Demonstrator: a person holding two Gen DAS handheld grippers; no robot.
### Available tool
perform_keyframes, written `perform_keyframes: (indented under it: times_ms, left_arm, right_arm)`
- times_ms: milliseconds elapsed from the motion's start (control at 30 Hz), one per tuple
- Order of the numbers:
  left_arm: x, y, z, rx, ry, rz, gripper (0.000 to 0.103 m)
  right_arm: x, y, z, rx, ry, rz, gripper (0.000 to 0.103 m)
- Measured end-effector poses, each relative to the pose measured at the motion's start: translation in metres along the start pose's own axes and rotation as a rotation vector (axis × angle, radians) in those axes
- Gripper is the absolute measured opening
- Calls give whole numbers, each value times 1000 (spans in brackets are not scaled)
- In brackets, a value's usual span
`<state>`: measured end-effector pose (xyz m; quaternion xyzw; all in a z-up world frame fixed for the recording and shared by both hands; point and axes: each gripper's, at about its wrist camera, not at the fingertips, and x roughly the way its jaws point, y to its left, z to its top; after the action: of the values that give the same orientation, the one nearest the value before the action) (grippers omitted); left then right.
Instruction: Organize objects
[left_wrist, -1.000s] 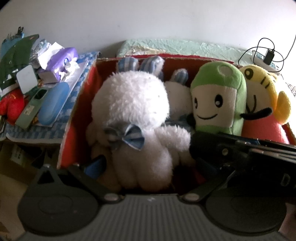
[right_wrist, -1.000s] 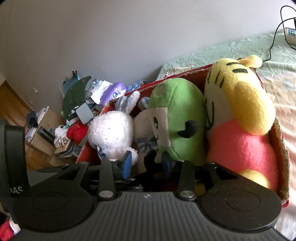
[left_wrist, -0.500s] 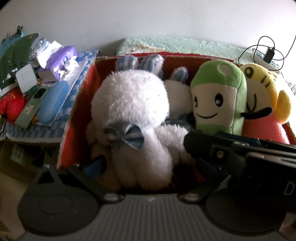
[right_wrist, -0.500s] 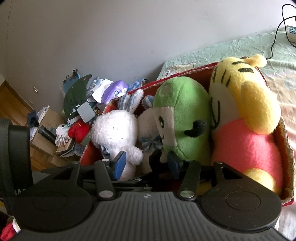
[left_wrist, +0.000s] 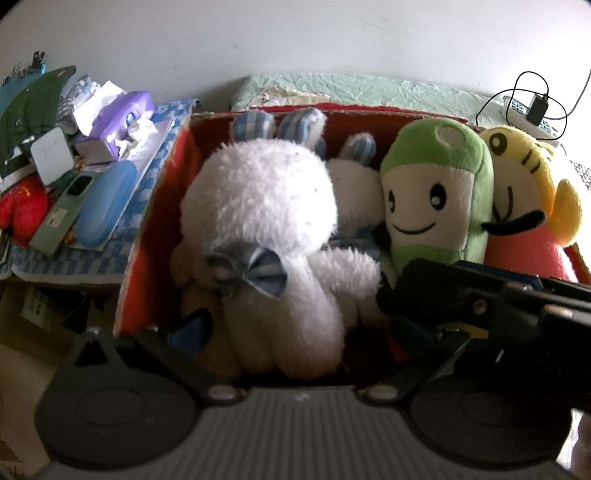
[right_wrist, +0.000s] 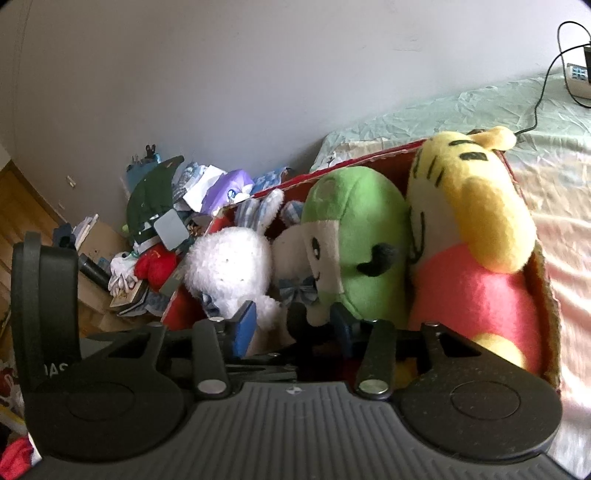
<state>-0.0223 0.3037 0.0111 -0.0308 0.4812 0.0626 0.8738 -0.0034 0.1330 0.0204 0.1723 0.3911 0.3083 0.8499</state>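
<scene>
A red cardboard box (left_wrist: 155, 206) (right_wrist: 550, 295) on the bed holds several plush toys in a row. The white bunny with a blue bow (left_wrist: 266, 229) (right_wrist: 229, 269) sits at the left. Beside it are a second bunny (left_wrist: 351, 184), a green smiling plush (left_wrist: 436, 195) (right_wrist: 354, 251) and a yellow and pink tiger (left_wrist: 532, 206) (right_wrist: 476, 251). My left gripper (left_wrist: 295, 332) is open, its fingers on either side of the white bunny's lower body. My right gripper (right_wrist: 291, 328) is open at the box's near edge, in front of the bunny and the green plush; it also crosses the left wrist view (left_wrist: 480, 306).
A cluttered side table (left_wrist: 74, 258) left of the box carries a purple tissue pack (left_wrist: 122, 118), a blue case (left_wrist: 103, 206), a green remote (left_wrist: 62, 214) and a red item (left_wrist: 18, 206). A power strip with charger (left_wrist: 532, 110) lies on the bed (right_wrist: 480, 107) behind.
Both grippers have drawn back a little from the box. The right gripper has shifted in the left wrist view. The toys have not moved.
</scene>
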Motion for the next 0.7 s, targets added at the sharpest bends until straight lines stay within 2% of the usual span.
perform_keyframes:
  times_ms: [367, 700]
  left_arm:
    - [1, -1, -1, 2, -2, 0, 103]
    - [1, -1, 0, 2, 2, -1, 103]
  right_arm:
    - [3, 2, -3, 7, -27, -67, 31]
    - [3, 3, -3, 12, -29, -88, 28]
